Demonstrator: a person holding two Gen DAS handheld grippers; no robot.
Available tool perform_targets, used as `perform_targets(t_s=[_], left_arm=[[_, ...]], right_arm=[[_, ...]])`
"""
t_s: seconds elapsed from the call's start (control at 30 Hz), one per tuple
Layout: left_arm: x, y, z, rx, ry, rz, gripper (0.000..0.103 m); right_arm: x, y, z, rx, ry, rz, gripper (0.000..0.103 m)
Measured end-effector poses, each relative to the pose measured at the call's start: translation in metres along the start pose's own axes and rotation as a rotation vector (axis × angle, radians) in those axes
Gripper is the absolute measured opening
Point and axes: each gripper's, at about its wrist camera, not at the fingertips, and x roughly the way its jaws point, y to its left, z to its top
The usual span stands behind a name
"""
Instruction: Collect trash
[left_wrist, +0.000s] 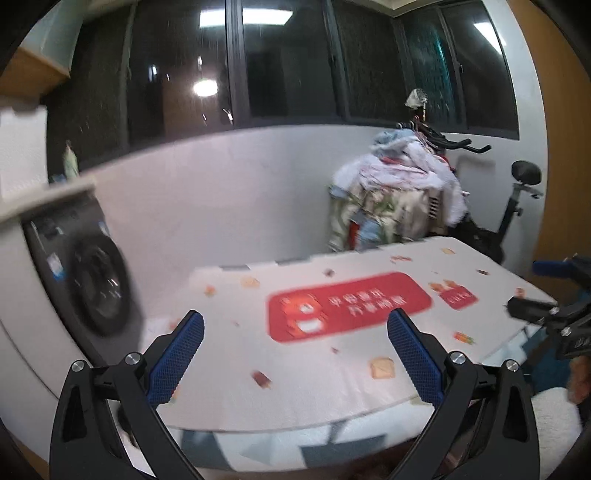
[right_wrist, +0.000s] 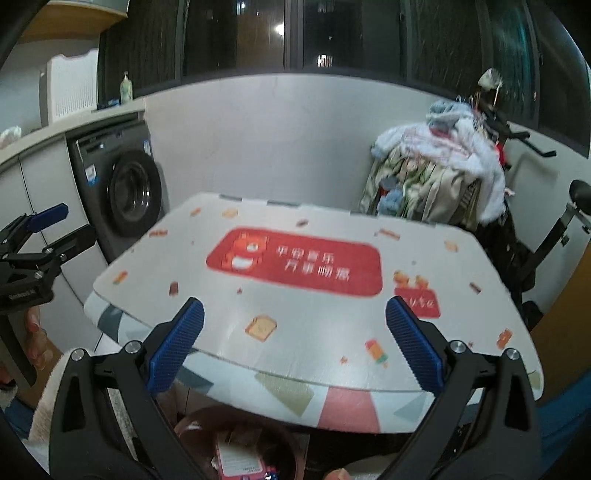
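A table with a white printed cover fills the middle of both views, also seen in the right wrist view. A brownish bin with a pink wrapper and other trash in it stands on the floor under the table's front edge. My left gripper is open and empty above the table's near left part. My right gripper is open and empty over the table's front edge, above the bin. Each gripper shows at the edge of the other view: the right one, the left one.
A dark front-loading washing machine sits under a counter at the left. A pile of laundry on a rack and an exercise bike stand behind the table at the right. Dark windows run along the back wall.
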Motion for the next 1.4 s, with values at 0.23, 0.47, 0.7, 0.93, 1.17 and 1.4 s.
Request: perform_targets(t_s=[0.23, 0.47, 0.7, 0.93, 1.17, 1.4], left_arm=[[-0.009, 0.003, 0.008, -0.068, 0.036, -0.057, 0.097], [-0.014, -0.008, 0.009, -0.028, 0.036, -0.037, 0.097], [-0.015, -0.011, 0.009, -0.021, 0.047, -0.047, 0.097], [-0.014, -0.011, 0.01, -0.028, 0.056, -0.054, 0.097], [-0.012, -0.011, 0.009, -0.026, 0.064, -0.057, 0.097], [-0.013, -0.013, 0.008, -0.025, 0.066, -0.056, 0.097]], right_arm=[[-0.021, 0.0, 0.009, -0.004, -0.044, -0.01, 0.097], [-0.026, 0.004, 0.009, -0.004, -0.051, -0.008, 0.097], [-0.031, 0.006, 0.009, 0.003, -0.06, -0.003, 0.097], [-0.031, 0.004, 0.01, 0.011, -0.067, -0.01, 0.097], [-0.031, 0.004, 0.01, 0.017, -0.075, -0.014, 0.097], [-0.031, 0.002, 0.01, 0.019, -0.072, -0.016, 0.097]])
